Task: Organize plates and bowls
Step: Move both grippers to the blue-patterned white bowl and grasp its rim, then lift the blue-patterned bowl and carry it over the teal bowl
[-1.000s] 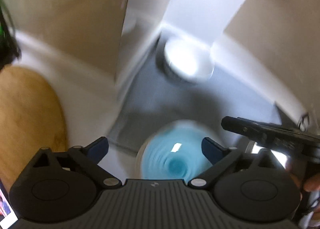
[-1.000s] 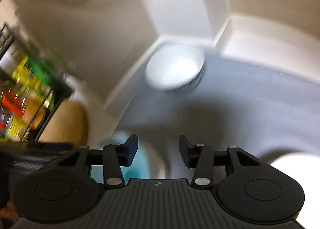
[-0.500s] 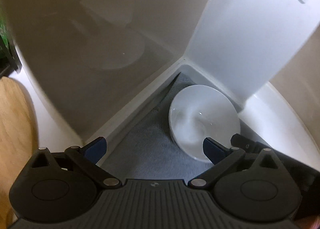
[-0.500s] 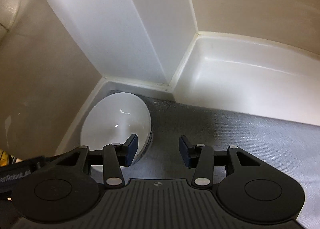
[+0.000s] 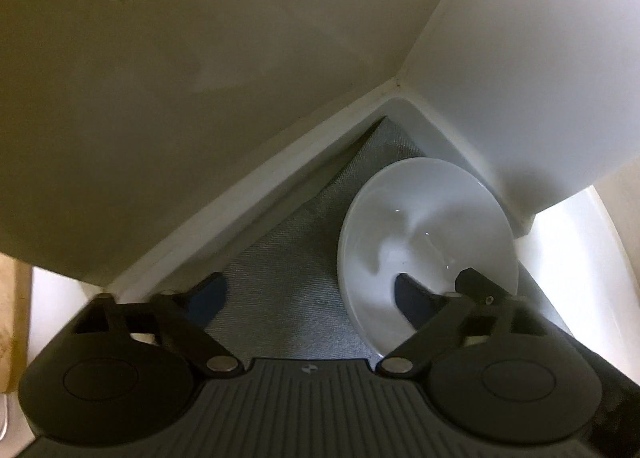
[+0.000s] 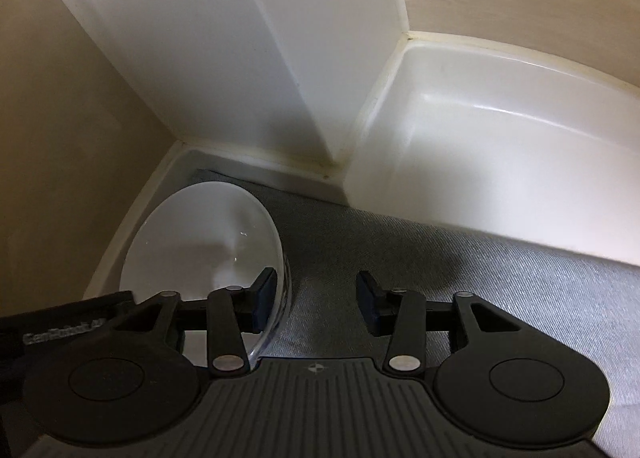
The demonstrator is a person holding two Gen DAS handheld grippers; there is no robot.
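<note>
A white bowl [image 5: 428, 234] sits on a grey mat [image 5: 292, 258] in the back corner of a cream cabinet; it also shows in the right wrist view [image 6: 204, 234]. My left gripper [image 5: 312, 294] is open, its right finger over the bowl's near rim and its left finger over the mat. My right gripper [image 6: 316, 296] is open, its left finger at the bowl's right rim and its right finger over the mat [image 6: 460, 278]. Both grippers hold nothing.
Cream cabinet walls [image 5: 160, 97] close in on the left and behind. A white panel [image 6: 240, 57] stands behind the bowl. A glossy white ledge [image 6: 500, 157] runs along the back right. A wooden board edge [image 5: 16, 318] shows at far left.
Both grippers have moved forward into the cabinet corner and now sit at the white bowl. The blue bowl seen one second ago is out of view.
</note>
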